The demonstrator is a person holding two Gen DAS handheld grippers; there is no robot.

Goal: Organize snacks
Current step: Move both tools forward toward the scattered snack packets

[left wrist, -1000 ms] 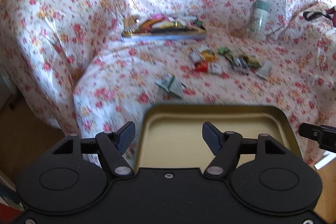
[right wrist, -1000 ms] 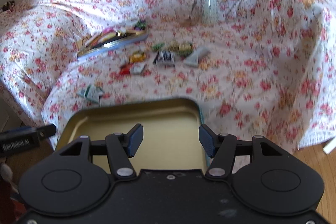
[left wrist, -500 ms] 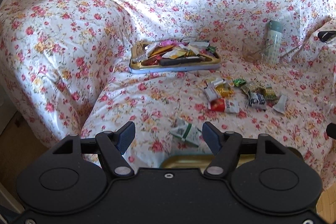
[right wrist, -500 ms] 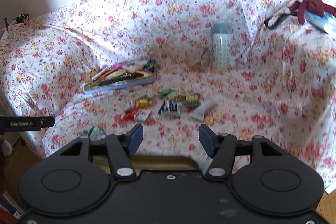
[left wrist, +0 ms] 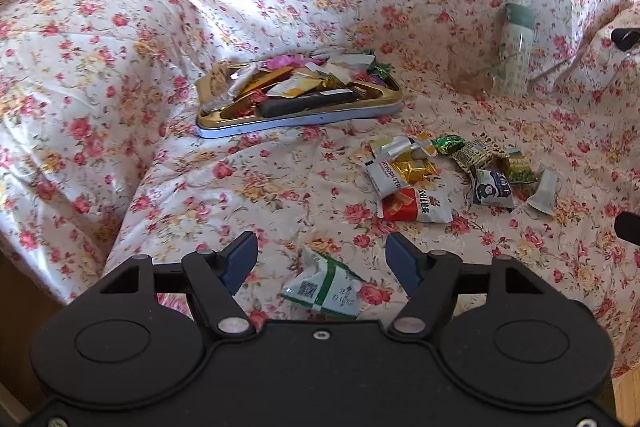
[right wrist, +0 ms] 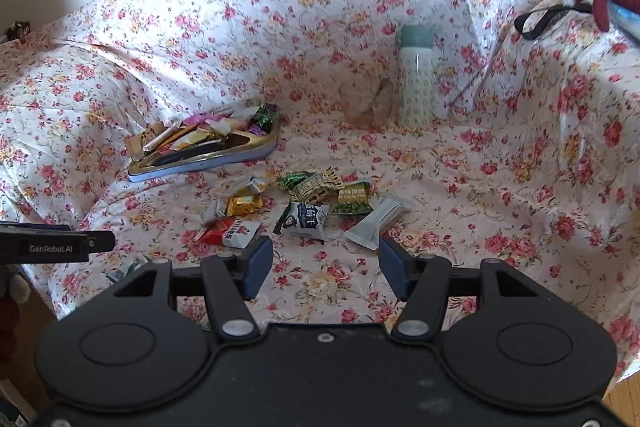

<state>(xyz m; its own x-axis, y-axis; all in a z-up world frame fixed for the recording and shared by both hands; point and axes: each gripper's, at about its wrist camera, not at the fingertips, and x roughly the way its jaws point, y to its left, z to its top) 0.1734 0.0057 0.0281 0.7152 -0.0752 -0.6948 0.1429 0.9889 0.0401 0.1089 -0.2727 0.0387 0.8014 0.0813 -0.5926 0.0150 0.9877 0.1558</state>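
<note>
Left tool [left wrist: 322, 261] and right tool [right wrist: 326, 269] gape empty; green-white packet [left wrist: 326, 287] partly hidden behind left tool.

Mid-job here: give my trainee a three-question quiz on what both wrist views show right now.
1. True or false: the left tongs hold a packet.
2. Which loose snack lies nearest the left tongs: A) green-white packet B) red packet C) grey bar?
3. Fill in: the bottle stands beside a clear ____.

Key: 1 false; 2 A; 3 glass.
</note>
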